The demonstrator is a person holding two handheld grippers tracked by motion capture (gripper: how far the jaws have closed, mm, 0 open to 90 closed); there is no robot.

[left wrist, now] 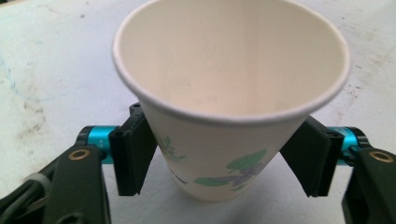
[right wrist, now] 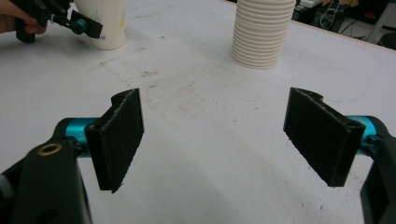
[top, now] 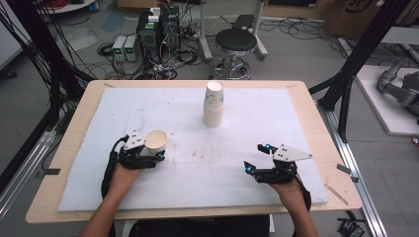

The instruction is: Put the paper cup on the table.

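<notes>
Across wooden table [top: 69,148], stained white mat [top: 257,123], round stool [top: 236,42] beyond

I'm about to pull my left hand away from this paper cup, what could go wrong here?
The left gripper sits around the cup with its pads close on both sides, the left one seemingly touching. Drawing back crooked could drag or tip the light, empty cup. Its rim flares wider than the jaw gap, so lifting straight up may catch it. The cup stack stands well clear.
</notes>
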